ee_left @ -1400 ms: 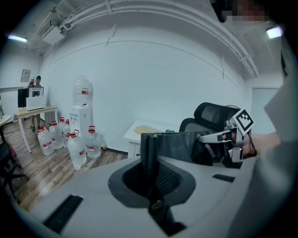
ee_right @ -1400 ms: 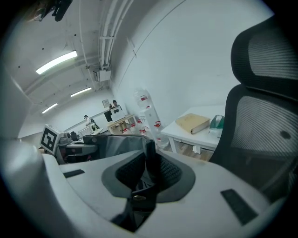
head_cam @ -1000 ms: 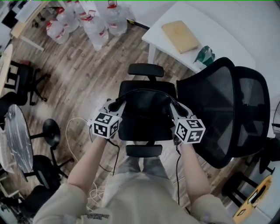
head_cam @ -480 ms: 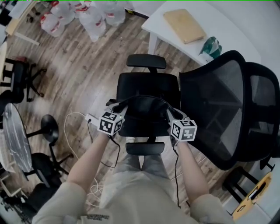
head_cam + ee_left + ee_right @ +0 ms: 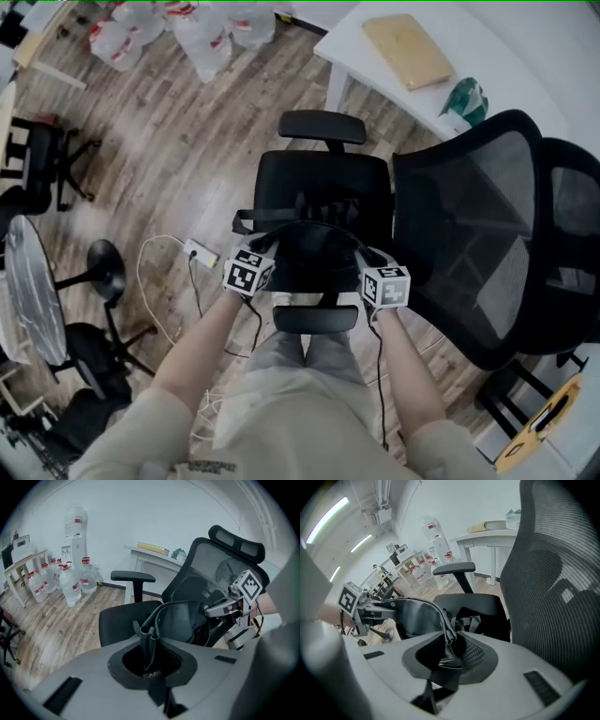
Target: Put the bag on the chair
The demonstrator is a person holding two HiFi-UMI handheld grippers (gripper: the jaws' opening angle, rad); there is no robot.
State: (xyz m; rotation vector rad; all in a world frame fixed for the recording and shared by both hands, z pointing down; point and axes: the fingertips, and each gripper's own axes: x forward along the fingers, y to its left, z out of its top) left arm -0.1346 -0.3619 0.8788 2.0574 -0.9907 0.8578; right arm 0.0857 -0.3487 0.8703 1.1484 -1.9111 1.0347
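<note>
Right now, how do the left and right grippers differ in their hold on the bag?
The left gripper pinches a thin strap; the right gripper holds a thicker, bunched edge with mesh. The left gripper is clamped fully tight, while the right gripper's jaws are opening. Both hold the same bag over the near side of the chair seat.

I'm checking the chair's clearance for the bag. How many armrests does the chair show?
2. The far armrest lies beyond the seat, toward the white table; the near armrest lies at the seat's near edge, by the person's legs. None seems hidden.
</note>
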